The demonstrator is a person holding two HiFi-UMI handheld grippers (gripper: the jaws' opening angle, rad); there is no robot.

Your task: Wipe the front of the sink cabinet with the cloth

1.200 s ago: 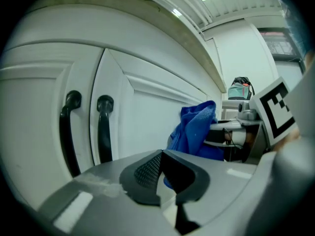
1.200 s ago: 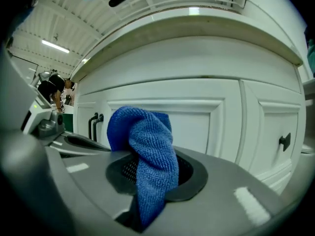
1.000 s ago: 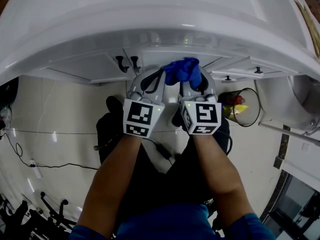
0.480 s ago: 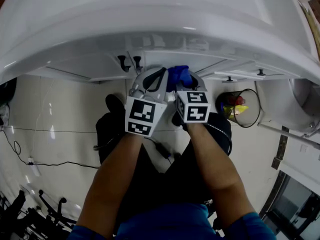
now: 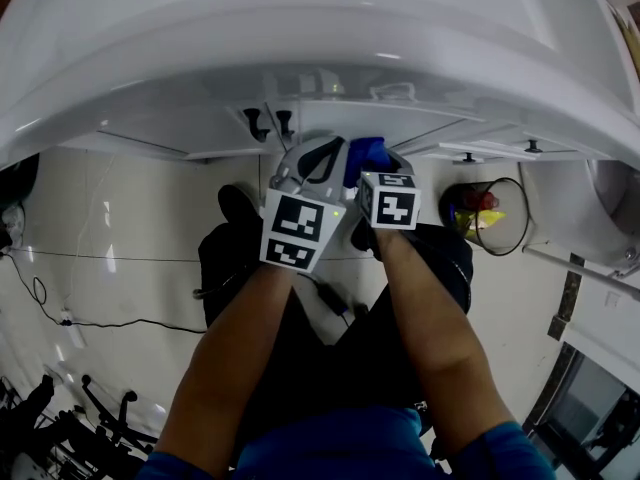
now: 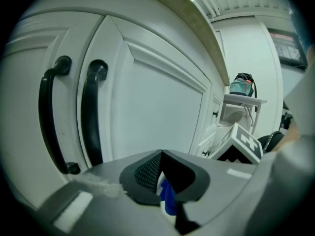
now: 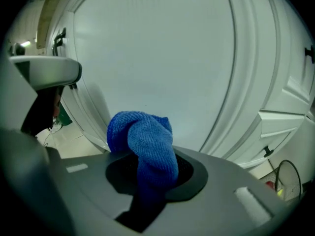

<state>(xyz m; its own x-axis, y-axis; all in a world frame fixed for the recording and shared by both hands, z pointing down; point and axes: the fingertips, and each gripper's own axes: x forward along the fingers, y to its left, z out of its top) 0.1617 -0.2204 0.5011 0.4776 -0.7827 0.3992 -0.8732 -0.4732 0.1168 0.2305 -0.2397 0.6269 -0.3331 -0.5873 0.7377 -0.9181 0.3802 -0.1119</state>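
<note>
Cloth [image 7: 145, 146], blue and bunched into a wad, is clamped in the right gripper [image 7: 147, 176] and sticks out past its jaws toward the white front of the sink cabinet [image 7: 162, 58]. The wad looks close to the door panel, though whether it touches cannot be told. The left gripper [image 6: 162, 173] is pinched closed too, with a thin blue sliver of the same cloth caught between its jaws. From the head view, both grippers sit side by side under the overhanging tabletop [image 5: 320, 38], just right of the pair of black door handles [image 5: 268, 123]. The cloth lies between them, its length running from the grippers toward the door. The left gripper is the nearer to the handles, which stand upright just beside it in its own view. The surface to wipe therefore lies straight ahead of the cloth, and the coming move probably needs the wad pressed forward and swept across the panel. A sweep toward the handles would likely snag on them. Further right of the handles, a small drawer knob [image 7: 267, 151] and a wire waste bin [image 5: 487, 215] on the floor stand apart from the grippers.
</note>
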